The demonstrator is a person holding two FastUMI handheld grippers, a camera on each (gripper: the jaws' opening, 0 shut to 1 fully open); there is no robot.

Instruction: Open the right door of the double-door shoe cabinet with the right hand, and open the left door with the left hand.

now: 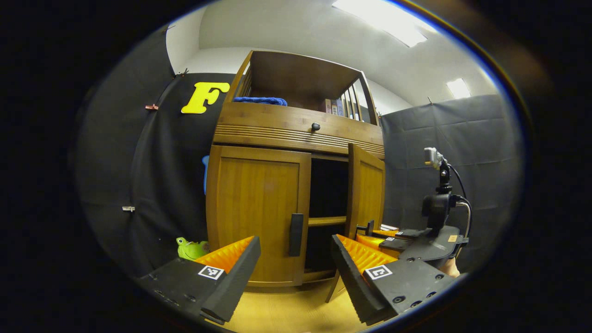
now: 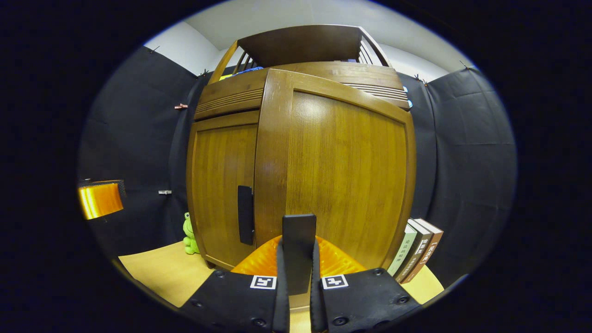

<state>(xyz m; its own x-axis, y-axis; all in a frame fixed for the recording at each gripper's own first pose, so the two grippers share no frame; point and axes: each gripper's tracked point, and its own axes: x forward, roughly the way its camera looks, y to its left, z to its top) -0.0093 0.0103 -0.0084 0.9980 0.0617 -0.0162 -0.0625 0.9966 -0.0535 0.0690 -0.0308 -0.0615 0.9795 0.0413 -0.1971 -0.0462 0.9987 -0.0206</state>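
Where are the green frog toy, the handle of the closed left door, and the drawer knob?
green frog toy (image 1: 190, 249): left gripper view, on its body.
left door handle (image 1: 296, 234): left gripper view, middle of the black bar.
drawer knob (image 1: 316, 126): left gripper view, on the round black knob.

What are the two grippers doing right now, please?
Left gripper: jaws open, holding nothing, facing the closed left door.
Right gripper: jaws shut on the right door's handle, door ajar.
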